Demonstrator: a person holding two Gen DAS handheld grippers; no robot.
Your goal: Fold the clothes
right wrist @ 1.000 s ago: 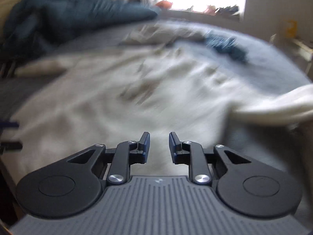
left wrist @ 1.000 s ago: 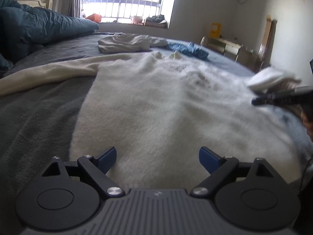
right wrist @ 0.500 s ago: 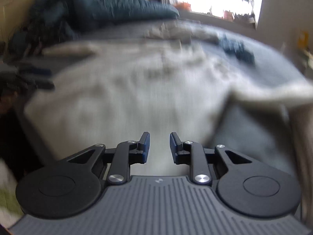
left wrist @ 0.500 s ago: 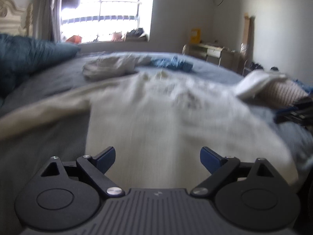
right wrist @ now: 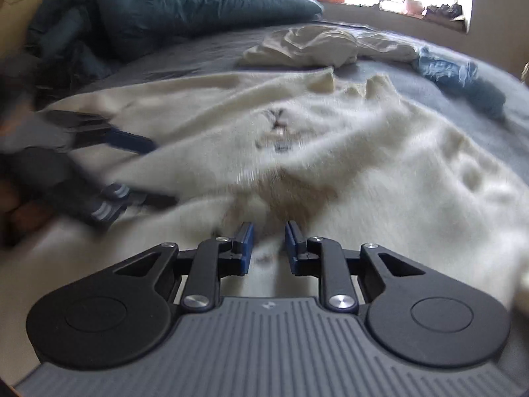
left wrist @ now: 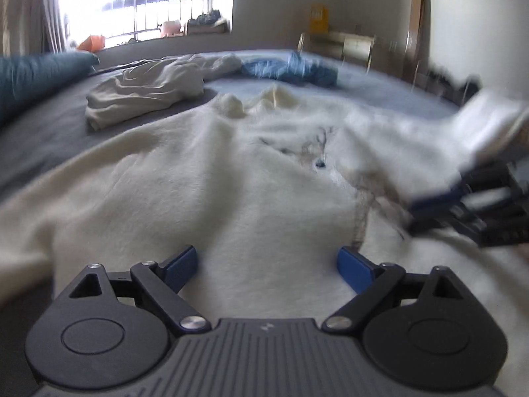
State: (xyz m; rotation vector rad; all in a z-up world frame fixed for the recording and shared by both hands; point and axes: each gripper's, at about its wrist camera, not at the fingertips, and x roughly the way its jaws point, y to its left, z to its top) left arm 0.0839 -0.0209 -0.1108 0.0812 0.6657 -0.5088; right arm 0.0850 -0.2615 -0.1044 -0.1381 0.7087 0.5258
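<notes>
A cream fuzzy sweater (left wrist: 231,182) with a deer motif lies spread front-up on the grey bed, collar toward the window. My left gripper (left wrist: 267,261) hovers wide open over the sweater's lower part, nothing between its blue pads. The right gripper (right wrist: 268,244) is low over the sweater (right wrist: 380,152), its jaws closing to a narrow gap; fabric shows under the gap, but the pads press on nothing. Each gripper appears blurred in the other's view: the right gripper (left wrist: 421,211) at the right, the left gripper (right wrist: 145,172) at the left.
A crumpled beige garment (left wrist: 148,92) and a blue one (left wrist: 291,69) lie beyond the collar. A teal duvet (right wrist: 148,10) is heaped at the far left. White folded cloth (left wrist: 489,122) sits at the right edge. A desk (left wrist: 340,43) stands by the far wall.
Both grippers have swept sideways over the sweater's lower part and now stand closer together. Each shows larger in the other's view. The jaw gaps look much the same.
</notes>
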